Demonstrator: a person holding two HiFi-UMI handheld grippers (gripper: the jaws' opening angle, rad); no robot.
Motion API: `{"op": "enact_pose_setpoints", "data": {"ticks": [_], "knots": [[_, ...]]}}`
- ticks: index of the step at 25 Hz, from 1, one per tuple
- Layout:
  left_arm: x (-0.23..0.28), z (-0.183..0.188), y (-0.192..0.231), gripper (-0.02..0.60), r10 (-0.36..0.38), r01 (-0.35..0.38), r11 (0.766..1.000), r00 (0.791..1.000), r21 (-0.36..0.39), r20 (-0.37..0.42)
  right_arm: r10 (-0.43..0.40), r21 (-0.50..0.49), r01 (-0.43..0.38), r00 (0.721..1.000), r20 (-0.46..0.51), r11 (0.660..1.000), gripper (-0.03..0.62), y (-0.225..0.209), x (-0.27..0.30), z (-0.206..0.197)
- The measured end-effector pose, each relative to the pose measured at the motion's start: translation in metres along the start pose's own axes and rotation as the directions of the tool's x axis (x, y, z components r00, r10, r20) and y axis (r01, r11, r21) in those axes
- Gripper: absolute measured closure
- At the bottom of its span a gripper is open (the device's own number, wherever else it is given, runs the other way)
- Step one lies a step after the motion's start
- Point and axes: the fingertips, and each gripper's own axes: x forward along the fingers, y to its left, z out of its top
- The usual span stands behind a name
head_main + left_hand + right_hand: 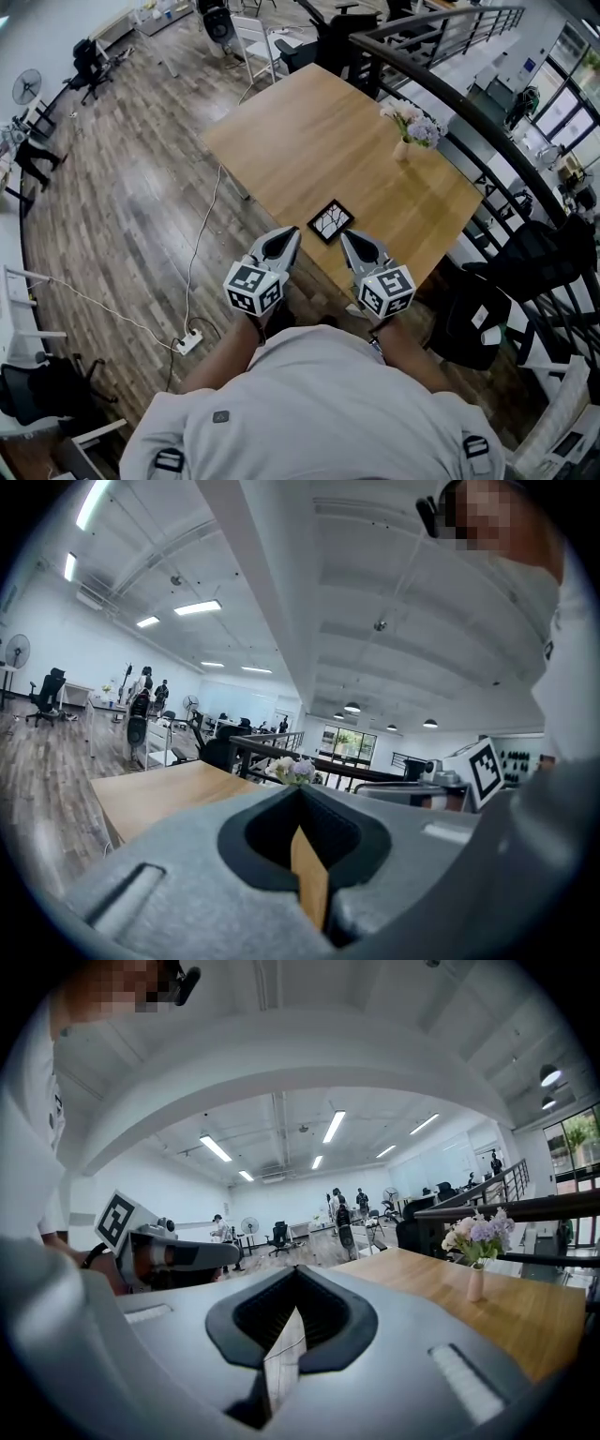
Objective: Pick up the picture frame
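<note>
A small black picture frame [331, 221] with a white branch-like print lies flat near the front edge of the wooden table [319, 141]. My left gripper [291, 234] hovers just left of the frame, shut with nothing in it. Just to the frame's right, my right gripper [347, 237] is shut and empty too. Both point toward the frame from the near side. In the left gripper view my left gripper [302, 794] shows its jaws pressed together, and in the right gripper view my right gripper [298, 1274] looks the same; the frame is hidden in both.
A small vase of flowers [410, 127] stands at the table's far right side, also seen as the vase [476, 1251]. A dark curved railing [487, 122] runs behind the table. A white cable and power strip [187, 342] lie on the wooden floor at left. Office chairs [89, 61] stand far off.
</note>
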Motion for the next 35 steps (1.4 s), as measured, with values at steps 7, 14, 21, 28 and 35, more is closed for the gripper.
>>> {"op": "enact_pose_setpoints", "data": {"ticks": [7, 14, 21, 28, 35], "knots": [[0.059, 0.011, 0.009, 0.580, -0.133, 0.134, 0.991, 0.991, 0.030, -0.025, -0.132, 0.015, 0.131, 0.991, 0.011, 0.991, 0.585, -0.046, 0.011, 0.007], [0.116, 0.030, 0.038, 0.580, -0.290, 0.292, 0.956, 0.955, 0.025, -0.068, -0.268, 0.034, 0.268, 0.963, 0.019, 0.963, 0.585, -0.083, 0.045, 0.025], [0.156, 0.040, 0.073, 0.580, -0.435, 0.442, 0.897, 0.891, 0.025, -0.127, -0.389, 0.066, 0.388, 0.921, 0.015, 0.919, 0.585, -0.105, 0.090, 0.030], [0.175, 0.041, 0.107, 0.580, -0.554, 0.567, 0.823, 0.810, 0.017, -0.189, -0.504, 0.116, 0.500, 0.864, 0.010, 0.858, 0.585, -0.110, 0.126, 0.022], [0.184, 0.022, 0.130, 0.580, -0.622, 0.640, 0.768, 0.740, -0.017, -0.255, -0.608, 0.176, 0.602, 0.794, -0.022, 0.779, 0.585, -0.108, 0.134, 0.000]]}}
